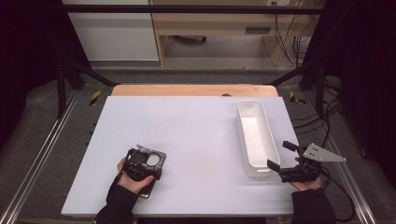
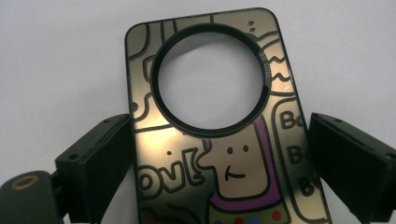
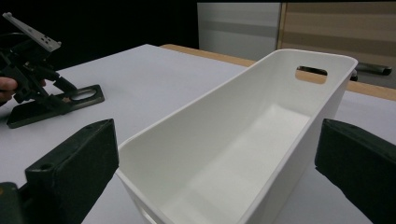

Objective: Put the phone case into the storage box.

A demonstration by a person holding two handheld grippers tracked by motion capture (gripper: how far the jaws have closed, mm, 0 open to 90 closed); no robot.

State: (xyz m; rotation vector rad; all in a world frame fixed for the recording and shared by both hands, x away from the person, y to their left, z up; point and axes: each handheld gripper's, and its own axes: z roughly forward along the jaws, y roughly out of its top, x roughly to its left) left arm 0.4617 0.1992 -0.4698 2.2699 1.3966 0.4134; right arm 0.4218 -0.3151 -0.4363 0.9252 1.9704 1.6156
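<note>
A phone case lies flat on the near left part of the white table; it is shiny, gold-toned, printed with black cartoon outlines and a purple figure, and has a large round black-rimmed cutout near its far end. The left gripper sits over it with one jaw on each long edge; the left jaw looks to touch the edge, the right jaw stands just off it, so the claw is spread around the case rather than pinching it. Well apart, on the right side of the table, a long white bin stands upright. The right gripper rests at the bin's near end, its jaws spread wide, holding nothing.
</note>
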